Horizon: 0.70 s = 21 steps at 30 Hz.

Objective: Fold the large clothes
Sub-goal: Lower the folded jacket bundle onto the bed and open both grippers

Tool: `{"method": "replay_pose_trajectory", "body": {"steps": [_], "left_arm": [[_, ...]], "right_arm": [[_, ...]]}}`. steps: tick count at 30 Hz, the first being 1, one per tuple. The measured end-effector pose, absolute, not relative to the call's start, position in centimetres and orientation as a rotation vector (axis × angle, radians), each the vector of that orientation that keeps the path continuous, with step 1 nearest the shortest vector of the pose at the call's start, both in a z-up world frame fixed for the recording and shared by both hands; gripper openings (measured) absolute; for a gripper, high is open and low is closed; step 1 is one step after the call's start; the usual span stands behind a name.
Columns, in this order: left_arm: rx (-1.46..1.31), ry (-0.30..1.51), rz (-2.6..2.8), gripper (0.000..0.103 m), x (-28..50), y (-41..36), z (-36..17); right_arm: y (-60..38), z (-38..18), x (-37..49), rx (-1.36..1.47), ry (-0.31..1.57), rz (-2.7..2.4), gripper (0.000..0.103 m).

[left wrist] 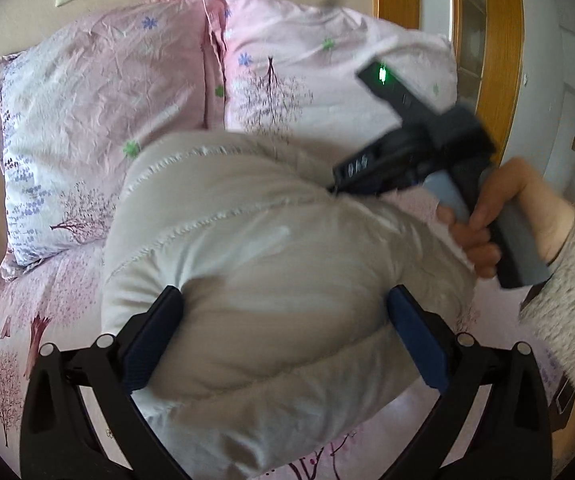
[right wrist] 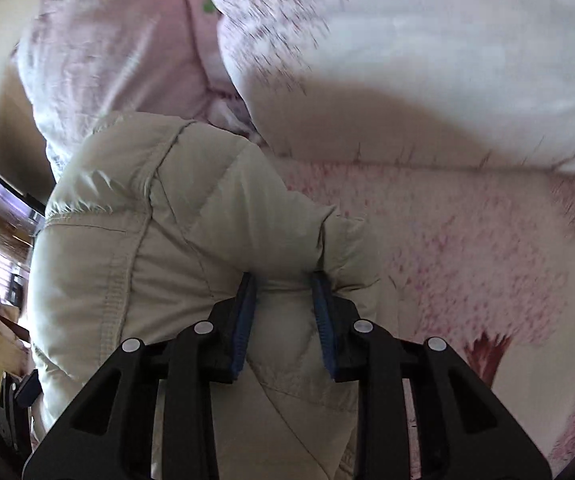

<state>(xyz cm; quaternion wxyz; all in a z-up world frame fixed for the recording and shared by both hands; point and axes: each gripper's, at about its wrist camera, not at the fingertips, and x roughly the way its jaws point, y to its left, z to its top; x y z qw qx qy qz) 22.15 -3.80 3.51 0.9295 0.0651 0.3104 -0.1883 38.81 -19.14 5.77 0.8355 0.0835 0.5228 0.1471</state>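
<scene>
Beige quilted puffer jacket (left wrist: 255,264) lay bunched mid-bed on the pink tree-print bed sheet (left wrist: 27,344), just short of the two pink floral pillows (left wrist: 99,92) at the head edge. Left gripper (left wrist: 283,300) was spread wide, blue pads either side of a thick fold of jacket; the padding bulged between them and touched both pads. Right gripper (right wrist: 283,292) was narrow, pads pinched on a fold of the same jacket; that view was blurred. In the left wrist view, a hand (left wrist: 499,216) in a fuzzy grey sleeve (left wrist: 567,280) held the right gripper handle near the bed's right edge.
</scene>
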Motion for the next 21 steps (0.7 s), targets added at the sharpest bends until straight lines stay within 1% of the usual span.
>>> {"method": "replay_pose_trajectory", "body": {"steps": [4,8,13,16,17,18,19,20,21], "left_arm": [[0.088,0.602,-0.321,0.101,21.6,-1.7,5.7],[0.125,0.556,-0.175,0.101,21.3,0.3,7.4],[0.139,0.629,-0.146,0.101,23.1,0.9,6.3],[0.143,0.654,-0.154,0.101,23.5,0.8,5.2],[0.144,0.653,-0.156,0.101,23.4,0.8,5.0],[0.144,0.652,-0.155,0.101,23.4,0.9,4.9],[0.144,0.651,-0.154,0.101,23.3,0.9,5.0],[0.144,0.651,-0.154,0.101,23.3,1.0,5.0],[0.145,0.651,-0.153,0.101,23.2,1.0,5.0]], "right_arm": [[-19.3,5.2,39.3,0.176,1.135,0.308,0.028],[-19.2,4.5,39.5,0.184,1.136,0.308,0.028],[-19.5,4.4,38.4,0.197,1.111,0.286,0.029],[-19.9,5.5,35.5,0.162,1.02,0.274,0.029],[-19.7,6.2,34.6,0.156,0.997,0.271,0.032],[-19.8,6.8,33.5,0.153,0.97,0.268,0.032],[-19.9,7.5,32.4,0.148,0.939,0.271,0.036],[-20.1,8.3,30.8,0.149,0.9,0.28,0.043],[-20.3,8.9,29.2,0.157,0.867,0.296,0.045]]}}
